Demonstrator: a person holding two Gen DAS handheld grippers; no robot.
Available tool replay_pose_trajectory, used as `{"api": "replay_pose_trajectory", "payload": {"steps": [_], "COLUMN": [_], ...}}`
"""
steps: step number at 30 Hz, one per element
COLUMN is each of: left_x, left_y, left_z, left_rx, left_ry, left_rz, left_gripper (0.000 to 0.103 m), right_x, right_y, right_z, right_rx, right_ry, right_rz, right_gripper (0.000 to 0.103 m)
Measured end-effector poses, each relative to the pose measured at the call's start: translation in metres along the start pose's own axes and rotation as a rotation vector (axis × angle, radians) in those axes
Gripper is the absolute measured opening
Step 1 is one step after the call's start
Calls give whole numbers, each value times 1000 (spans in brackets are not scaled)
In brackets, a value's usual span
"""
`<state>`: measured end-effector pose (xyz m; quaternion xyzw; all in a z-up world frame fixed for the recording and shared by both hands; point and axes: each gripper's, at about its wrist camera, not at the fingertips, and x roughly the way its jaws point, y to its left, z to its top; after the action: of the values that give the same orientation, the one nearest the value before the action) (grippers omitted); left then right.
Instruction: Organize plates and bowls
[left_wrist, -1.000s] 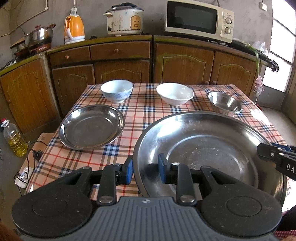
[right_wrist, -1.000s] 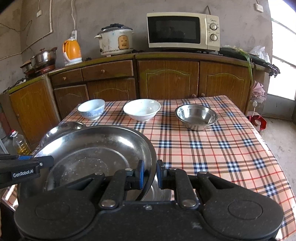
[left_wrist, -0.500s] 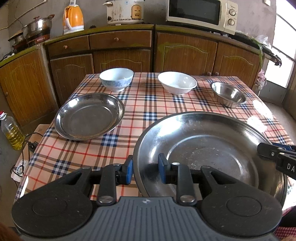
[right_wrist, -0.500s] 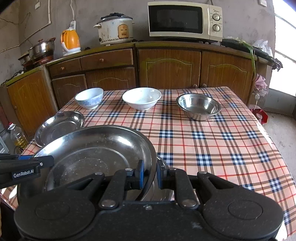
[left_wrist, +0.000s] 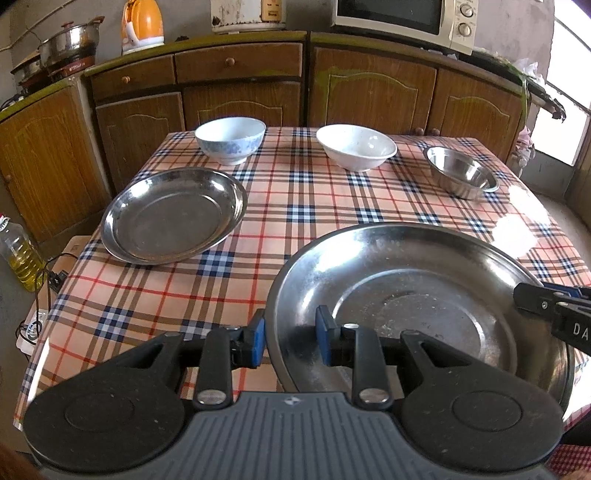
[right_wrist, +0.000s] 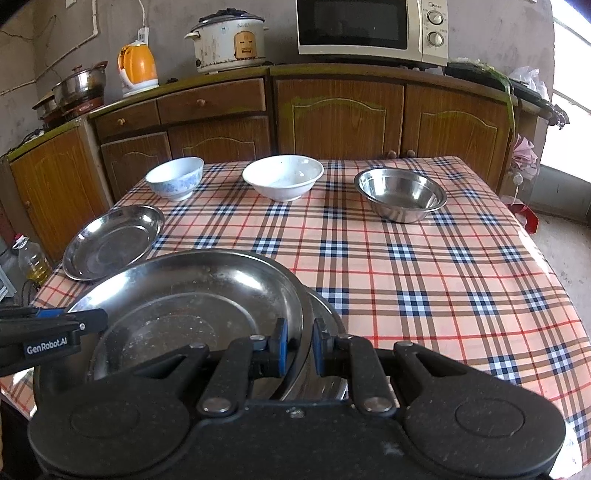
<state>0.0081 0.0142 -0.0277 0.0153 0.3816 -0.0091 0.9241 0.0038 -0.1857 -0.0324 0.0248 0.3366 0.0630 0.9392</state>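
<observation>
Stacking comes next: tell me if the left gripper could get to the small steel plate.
Probably not yet: the left gripper is shut on the big plate's rim. Otherwise bare tablecloth leads to the small plate.

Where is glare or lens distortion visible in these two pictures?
Left wrist view: bright glare patches on the tablecloth at right, window washed out, cabinets bowed by fisheye. Right wrist view: window overexposed; table edges curve; everything stays sharp.

Big plate (left_wrist: 424, 280): shiny steel w/ dull scuffed middle. Small plate (left_wrist: 171, 214) & bowl (left_wrist: 461, 173): polished metal. Two bowls (left_wrist: 231, 138) (left_wrist: 356, 146): glazed ceramic. Tablecloth (left_wrist: 303, 206): glossy plaid. Cabinets (left_wrist: 240, 85): wood.
</observation>
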Motion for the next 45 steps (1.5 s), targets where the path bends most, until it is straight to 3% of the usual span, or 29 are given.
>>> {"api": "replay_pose_trajectory", "payload": {"steps": [24, 36, 45], "left_x": [52, 68, 61], "left_y": [-13, -26, -24], "left_z": [-16, -20, -18], "left_rx": [69, 80, 64], "left_ry": [22, 18, 2], "left_rz": [-44, -39, -57], "left_gripper": [30, 36, 40], "right_x": [44, 52, 48], "right_y": [-14, -18, -14], "right_z": [-21, -18, -15], "right_rx": [15, 14, -8], "right_ry": [72, 46, 42], "right_rz": [-67, -96, -112], "right_gripper": [20, 20, 27]}}
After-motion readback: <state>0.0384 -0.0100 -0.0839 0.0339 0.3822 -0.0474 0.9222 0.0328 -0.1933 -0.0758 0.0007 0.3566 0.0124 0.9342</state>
